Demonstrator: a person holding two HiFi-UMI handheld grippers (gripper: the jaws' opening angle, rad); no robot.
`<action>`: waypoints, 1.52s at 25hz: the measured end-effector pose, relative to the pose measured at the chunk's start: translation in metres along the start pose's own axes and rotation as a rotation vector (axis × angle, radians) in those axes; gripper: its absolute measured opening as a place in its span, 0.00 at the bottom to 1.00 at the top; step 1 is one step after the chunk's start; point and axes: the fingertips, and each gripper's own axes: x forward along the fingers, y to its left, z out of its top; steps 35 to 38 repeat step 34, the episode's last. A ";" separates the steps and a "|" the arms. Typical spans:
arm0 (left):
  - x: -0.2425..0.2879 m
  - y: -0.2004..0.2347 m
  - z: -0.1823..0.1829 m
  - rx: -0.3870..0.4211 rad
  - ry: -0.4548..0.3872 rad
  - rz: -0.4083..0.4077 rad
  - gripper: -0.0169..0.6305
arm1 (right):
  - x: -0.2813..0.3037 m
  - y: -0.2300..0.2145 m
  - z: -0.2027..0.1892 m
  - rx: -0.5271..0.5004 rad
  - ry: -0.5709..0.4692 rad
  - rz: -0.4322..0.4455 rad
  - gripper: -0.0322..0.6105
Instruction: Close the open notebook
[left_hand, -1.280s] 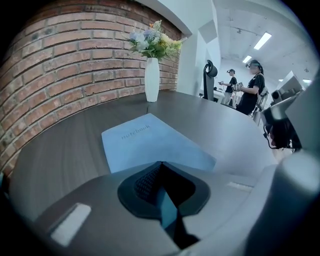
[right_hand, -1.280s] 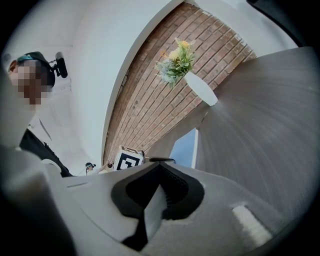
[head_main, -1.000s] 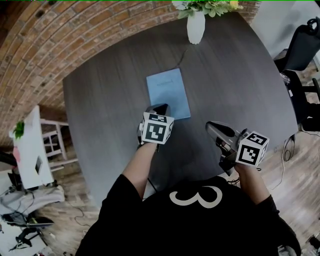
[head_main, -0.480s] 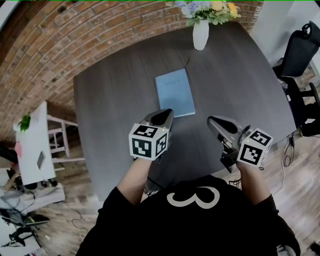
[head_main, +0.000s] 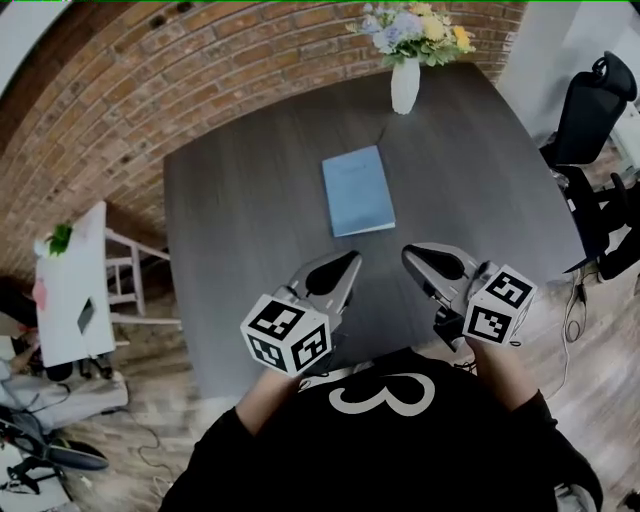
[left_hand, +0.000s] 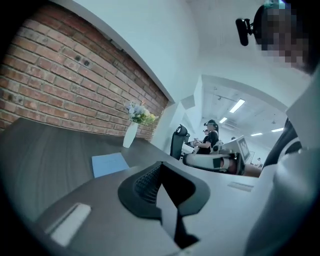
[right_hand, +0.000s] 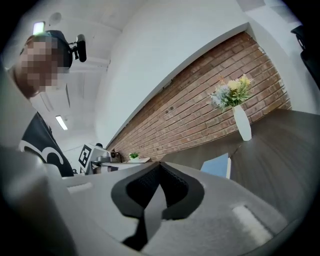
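Blue notebook (head_main: 358, 191) lies flat on dark table (head_main: 230, 220), looks already closed, long axis running away from person. Ahead of both tools, untouched; left gripper (head_main: 348, 260) nearer than right gripper (head_main: 410, 254). Both jaws together, empty.

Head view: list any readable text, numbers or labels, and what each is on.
"3": large white numeral on the person's black shirt.
Notebook: faint print on the blue cover, too small to read.
Left gripper and right gripper: black-and-white square markers only, no words.
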 end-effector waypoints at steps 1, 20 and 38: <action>-0.005 -0.004 0.003 0.005 -0.015 -0.005 0.05 | -0.001 0.003 -0.001 -0.002 0.001 0.001 0.05; -0.035 -0.025 0.017 0.050 -0.062 -0.028 0.05 | -0.006 0.040 0.003 -0.020 -0.018 0.036 0.05; -0.045 -0.031 0.011 0.042 -0.064 -0.036 0.05 | -0.010 0.051 -0.001 -0.028 -0.027 0.020 0.05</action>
